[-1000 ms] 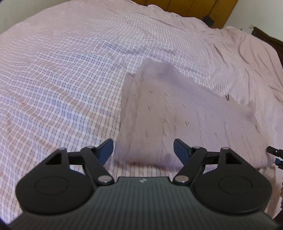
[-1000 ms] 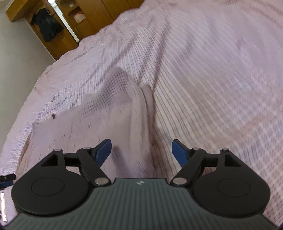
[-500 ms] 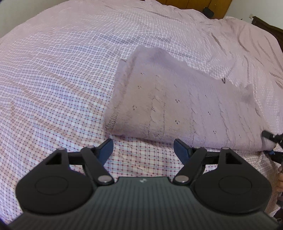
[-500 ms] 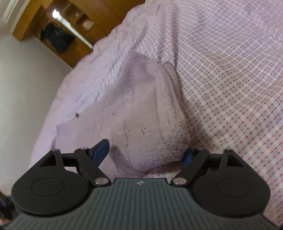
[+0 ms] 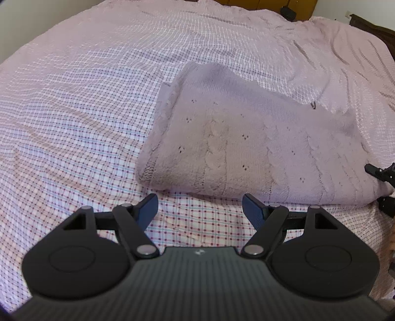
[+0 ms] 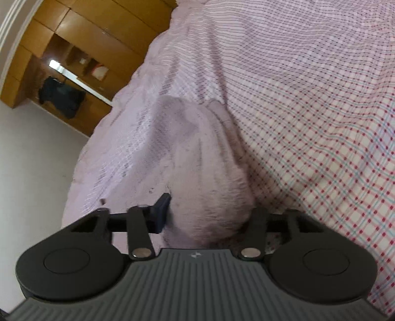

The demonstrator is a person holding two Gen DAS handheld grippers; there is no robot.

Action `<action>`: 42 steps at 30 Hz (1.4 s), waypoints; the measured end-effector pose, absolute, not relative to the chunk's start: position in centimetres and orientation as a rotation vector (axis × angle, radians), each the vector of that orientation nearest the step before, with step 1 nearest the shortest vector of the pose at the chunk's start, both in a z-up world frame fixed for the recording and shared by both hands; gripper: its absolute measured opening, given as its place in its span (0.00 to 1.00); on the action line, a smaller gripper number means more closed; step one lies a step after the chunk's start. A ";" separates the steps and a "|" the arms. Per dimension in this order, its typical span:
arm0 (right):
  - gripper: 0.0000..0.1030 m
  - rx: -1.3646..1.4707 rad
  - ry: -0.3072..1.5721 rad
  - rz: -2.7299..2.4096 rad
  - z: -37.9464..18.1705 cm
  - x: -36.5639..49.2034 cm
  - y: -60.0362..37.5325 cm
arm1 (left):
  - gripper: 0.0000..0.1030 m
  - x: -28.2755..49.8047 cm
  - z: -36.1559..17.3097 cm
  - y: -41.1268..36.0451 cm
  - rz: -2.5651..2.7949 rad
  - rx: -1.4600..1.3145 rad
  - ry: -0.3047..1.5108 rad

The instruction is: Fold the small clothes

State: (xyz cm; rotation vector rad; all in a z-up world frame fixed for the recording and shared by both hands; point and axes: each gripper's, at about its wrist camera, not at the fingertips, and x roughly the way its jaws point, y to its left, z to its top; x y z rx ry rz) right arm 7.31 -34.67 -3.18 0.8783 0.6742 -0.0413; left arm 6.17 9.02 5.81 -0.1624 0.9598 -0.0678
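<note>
A folded mauve cable-knit sweater lies on the pink checked bedsheet. My left gripper is open and empty, just short of the sweater's near folded edge. In the right wrist view the sweater's end bulges between my right gripper's fingers. The left blue pad presses its side and the right pad is hidden under the cloth. The jaws have closed in on the sweater. The right gripper's tip shows at the left wrist view's right edge.
The checked bedsheet spreads all around the sweater, wrinkled at the far right. A wooden wardrobe with hanging dark clothing stands beyond the bed, next to a white wall. A dark object sits at the bed's far edge.
The right gripper has tilted, moved onto the sweater's end and narrowed its jaws around it. The left gripper has drawn back from the sweater, still open.
</note>
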 end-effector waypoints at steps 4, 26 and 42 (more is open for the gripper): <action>0.37 0.863 0.668 -0.028 -2.6 7.6 -34.8 | 0.74 6.0 5.7 9.4 -0.067 -0.147 0.978; 0.32 0.567 0.547 0.092 7.0 9.0 -26.1 | 0.74 4.6 6.5 12.4 -0.056 -0.082 0.975; 0.30 0.364 0.470 0.305 11.8 10.0 -16.8 | 0.74 5.8 7.8 14.3 -0.043 -0.053 0.938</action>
